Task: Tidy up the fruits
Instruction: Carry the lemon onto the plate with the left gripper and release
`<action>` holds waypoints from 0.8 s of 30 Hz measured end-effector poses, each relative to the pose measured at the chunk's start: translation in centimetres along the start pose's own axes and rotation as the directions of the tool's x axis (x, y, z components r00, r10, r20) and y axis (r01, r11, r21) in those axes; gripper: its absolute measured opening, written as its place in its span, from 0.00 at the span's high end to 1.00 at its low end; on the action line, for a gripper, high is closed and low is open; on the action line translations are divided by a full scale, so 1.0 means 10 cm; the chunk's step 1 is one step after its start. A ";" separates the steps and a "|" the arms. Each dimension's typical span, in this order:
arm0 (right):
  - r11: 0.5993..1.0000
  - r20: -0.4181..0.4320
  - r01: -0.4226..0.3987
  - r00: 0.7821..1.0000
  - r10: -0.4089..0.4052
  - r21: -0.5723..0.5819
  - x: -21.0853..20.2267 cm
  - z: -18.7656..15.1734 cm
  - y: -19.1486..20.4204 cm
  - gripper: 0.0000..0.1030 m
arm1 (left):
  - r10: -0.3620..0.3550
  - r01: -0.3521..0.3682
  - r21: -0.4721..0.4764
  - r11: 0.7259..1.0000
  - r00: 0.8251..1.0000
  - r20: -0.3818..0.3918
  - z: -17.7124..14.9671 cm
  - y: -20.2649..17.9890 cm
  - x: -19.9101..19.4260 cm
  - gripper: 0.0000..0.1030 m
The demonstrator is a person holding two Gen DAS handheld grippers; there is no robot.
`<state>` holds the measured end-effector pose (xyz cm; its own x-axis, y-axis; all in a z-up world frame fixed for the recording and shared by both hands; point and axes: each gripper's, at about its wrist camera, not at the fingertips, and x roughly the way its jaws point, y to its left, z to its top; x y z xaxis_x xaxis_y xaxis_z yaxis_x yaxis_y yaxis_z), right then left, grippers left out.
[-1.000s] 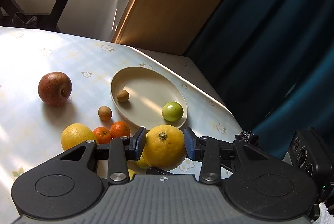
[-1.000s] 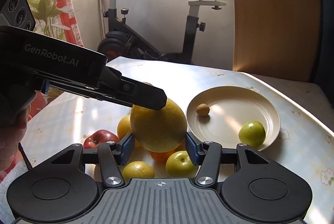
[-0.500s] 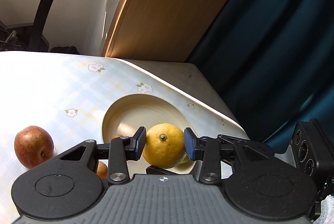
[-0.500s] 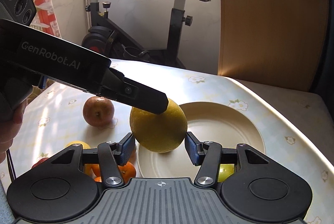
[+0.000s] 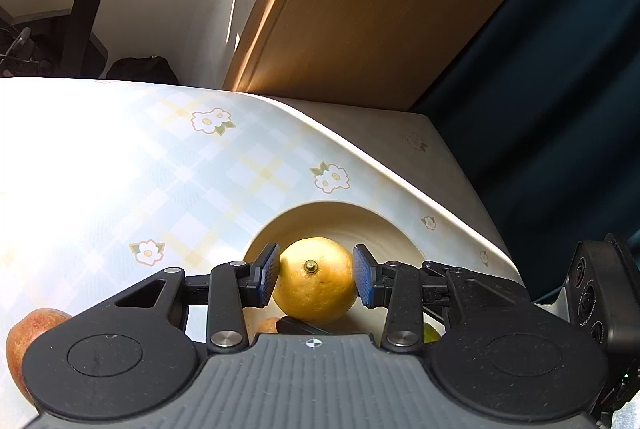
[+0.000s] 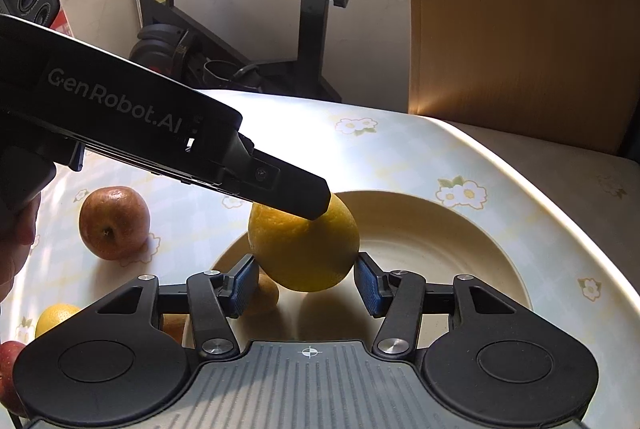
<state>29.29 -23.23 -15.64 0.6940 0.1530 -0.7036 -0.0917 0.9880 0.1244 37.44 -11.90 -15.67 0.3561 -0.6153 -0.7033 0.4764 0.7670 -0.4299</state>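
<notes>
We carry yellow citrus (image 6: 304, 249), both grippers clamped on it, left gripper (image 5: 316, 275), right gripper (image 6: 305, 283). Now above plate (image 6: 460, 229), loose fruits behind at 9 o'clock. Release comes next, we judge.

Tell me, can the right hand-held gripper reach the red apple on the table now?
Probably not: the right hand-held gripper is shut on the yellow fruit, and the left hand-held gripper lies across its way to the red apple.
</notes>
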 end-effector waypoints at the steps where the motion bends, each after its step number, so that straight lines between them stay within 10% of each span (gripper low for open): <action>1: 1.000 0.000 -0.004 1.000 0.004 0.014 0.03 0.01 -0.01 0.53 | 0.003 -0.003 -0.007 1.000 1.000 -0.001 0.01 0.02 0.03 0.60; 24: 0.974 0.078 0.134 0.986 -0.150 0.182 -0.15 -0.04 -0.03 0.55 | 0.075 -0.058 -0.171 0.983 0.993 0.094 -0.03 0.40 -0.57 0.64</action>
<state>27.99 -23.77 -14.84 0.7535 0.0010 -0.6575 0.1331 0.9790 0.1541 37.10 -5.33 -13.53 0.4648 -0.5702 -0.6773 0.3099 0.8214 -0.4788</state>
